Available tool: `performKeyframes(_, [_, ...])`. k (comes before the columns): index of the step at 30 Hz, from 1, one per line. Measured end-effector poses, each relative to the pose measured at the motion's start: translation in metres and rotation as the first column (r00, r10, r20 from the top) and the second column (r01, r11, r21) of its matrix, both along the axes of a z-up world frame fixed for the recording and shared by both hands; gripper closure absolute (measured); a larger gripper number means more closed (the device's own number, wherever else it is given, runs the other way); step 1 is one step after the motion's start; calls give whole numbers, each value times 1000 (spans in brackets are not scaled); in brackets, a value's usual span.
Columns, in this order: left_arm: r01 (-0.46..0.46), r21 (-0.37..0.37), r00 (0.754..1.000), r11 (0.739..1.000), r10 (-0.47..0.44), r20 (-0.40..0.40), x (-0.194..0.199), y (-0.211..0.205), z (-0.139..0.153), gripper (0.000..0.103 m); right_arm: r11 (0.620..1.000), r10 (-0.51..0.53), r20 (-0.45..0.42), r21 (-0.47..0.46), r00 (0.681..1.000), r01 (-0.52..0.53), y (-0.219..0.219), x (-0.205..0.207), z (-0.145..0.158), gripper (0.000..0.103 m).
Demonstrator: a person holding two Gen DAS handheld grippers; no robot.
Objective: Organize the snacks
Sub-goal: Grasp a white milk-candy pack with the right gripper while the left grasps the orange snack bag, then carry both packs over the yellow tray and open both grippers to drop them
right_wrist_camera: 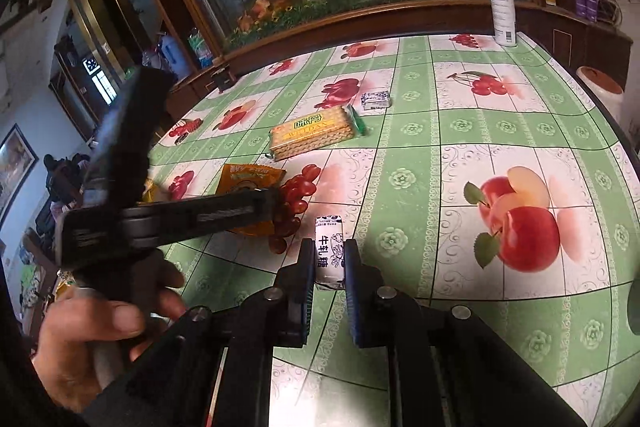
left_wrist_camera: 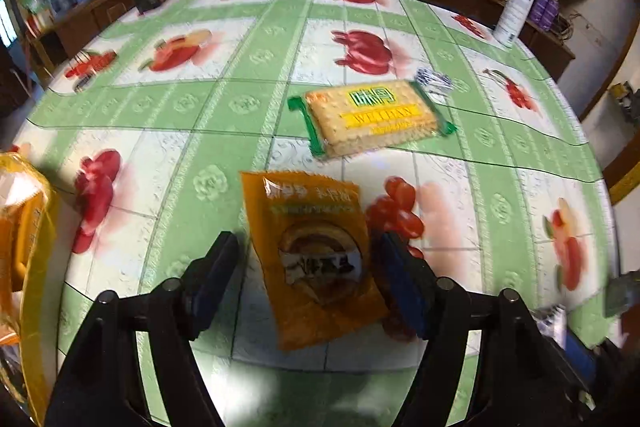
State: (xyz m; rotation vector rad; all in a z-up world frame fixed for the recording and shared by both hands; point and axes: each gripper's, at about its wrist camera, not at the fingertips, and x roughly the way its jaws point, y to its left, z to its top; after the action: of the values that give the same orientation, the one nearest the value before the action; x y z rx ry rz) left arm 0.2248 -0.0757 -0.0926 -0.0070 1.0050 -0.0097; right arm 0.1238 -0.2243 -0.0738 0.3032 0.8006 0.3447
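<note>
Left wrist: left gripper [left_wrist_camera: 306, 277] spread wide, straddling orange snack packet [left_wrist_camera: 314, 259], long axis near-far, flat on tablecloth [left_wrist_camera: 200, 107].
Right wrist: right gripper [right_wrist_camera: 326, 269] pinching white nougat candy [right_wrist_camera: 330, 251], pointing far.

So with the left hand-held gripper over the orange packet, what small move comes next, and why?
Probably lower and close the left hand-held gripper: its fingers straddle the orange packet without pressing it. The right hand-held gripper already pinches the white candy.
</note>
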Motion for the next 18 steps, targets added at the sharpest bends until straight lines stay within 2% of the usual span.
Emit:
performKeyframes(2, [-2,4,1000,1000,2,28,-3,1,-1,30,1000,-3,6,7,1000,3,-2,-3,1,88])
performKeyframes(4, [9,8,999,1000,-9,43,-6,4,1,45,1000,-2,11,12,1000,2,-2,-5,2,88])
performKeyframes(5, [18,12,999,1000,-18,47,-8,5,2,61,1000,-3,12,19,1000,3,-3,-7,2,88])
performKeyframes(12, [33,-25,998,999,-31,48,-33,29,5,65,999,2,19,48,1000,-3,2,-16,4,88])
performKeyframes(18, [21,-24,995,999,-19,94,-78,52,26,65,997,31,38,72,999,-34,19,-31,10,88])
